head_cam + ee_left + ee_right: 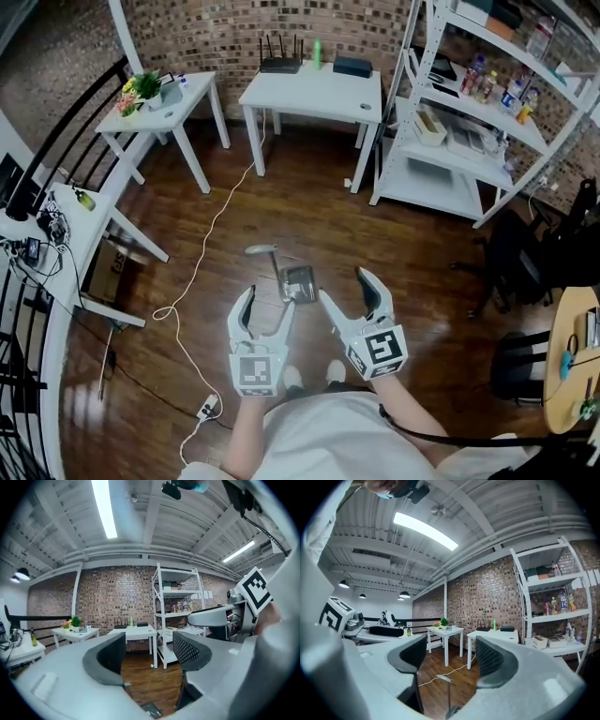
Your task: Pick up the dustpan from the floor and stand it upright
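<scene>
The dustpan [299, 282] stands upright on the wooden floor in the head view, grey pan at the bottom and its long handle [262, 250] rising to the left. Neither gripper touches it. My left gripper [267, 314] hangs open above and just nearer than the pan, and my right gripper [346, 292] is open beside it on the right. The left gripper view has open, empty jaws [149, 651] with a corner of the pan [152, 710] below. In the right gripper view the handle [444, 678] shows low between the open jaws [450, 657].
A white cable [202, 253] runs across the floor to a power strip [206, 408] on the left. Two white tables [314, 94] [169, 117] stand against the brick wall. White shelving [469, 131] fills the right side, and a black railing [56, 150] and desk line the left.
</scene>
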`<state>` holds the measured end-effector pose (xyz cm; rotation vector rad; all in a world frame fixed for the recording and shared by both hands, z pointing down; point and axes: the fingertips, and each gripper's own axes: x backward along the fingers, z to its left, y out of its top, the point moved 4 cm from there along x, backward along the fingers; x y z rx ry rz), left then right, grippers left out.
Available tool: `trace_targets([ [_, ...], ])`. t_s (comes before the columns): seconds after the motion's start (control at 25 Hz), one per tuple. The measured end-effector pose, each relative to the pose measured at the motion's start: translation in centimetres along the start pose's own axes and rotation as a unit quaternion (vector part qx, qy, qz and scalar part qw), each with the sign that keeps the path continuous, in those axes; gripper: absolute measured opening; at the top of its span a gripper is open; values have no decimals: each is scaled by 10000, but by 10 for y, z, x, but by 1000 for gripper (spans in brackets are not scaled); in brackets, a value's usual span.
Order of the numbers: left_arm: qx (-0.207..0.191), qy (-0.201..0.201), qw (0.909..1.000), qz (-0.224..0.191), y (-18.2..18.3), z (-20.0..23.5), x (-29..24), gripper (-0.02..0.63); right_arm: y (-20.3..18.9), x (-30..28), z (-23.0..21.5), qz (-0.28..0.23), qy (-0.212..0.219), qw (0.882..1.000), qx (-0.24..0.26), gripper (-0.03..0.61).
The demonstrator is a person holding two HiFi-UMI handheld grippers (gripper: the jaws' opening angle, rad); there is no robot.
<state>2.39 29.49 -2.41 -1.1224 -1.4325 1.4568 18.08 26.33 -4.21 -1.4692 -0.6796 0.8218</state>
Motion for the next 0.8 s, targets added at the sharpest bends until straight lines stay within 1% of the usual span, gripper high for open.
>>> trace_targets([
  [0.12, 30, 191, 9997, -145, 8, -1, -1, 341, 5, 6, -4, -72, 85, 9999, 26, 313],
  [0.36, 6, 276, 9995, -175, 15, 1, -11, 334, 10, 1, -12, -177, 162, 9997, -35, 313],
  [0.48, -72, 354, 9992, -193, 16, -1, -17, 331, 16, -3, -18, -291, 194, 9994, 13, 313],
  [0.52, -114, 435, 9987, -251, 18, -1, -18, 328, 18, -3, -21, -324, 200, 9993, 24, 311],
  [0.6, -163, 611, 9971, -418, 24, 0, -17, 299, 19, -5, -25, -353, 216, 9991, 27, 313],
  [0.64, -160, 658, 9966, -477, 25, 0, -17, 299, 20, -5, -26, -367, 228, 9991, 38, 312],
  [0.8, -145, 645, 9967, -474, 24, 0, -23, 305, 21, -7, -30, -396, 289, 9988, 82, 312],
])
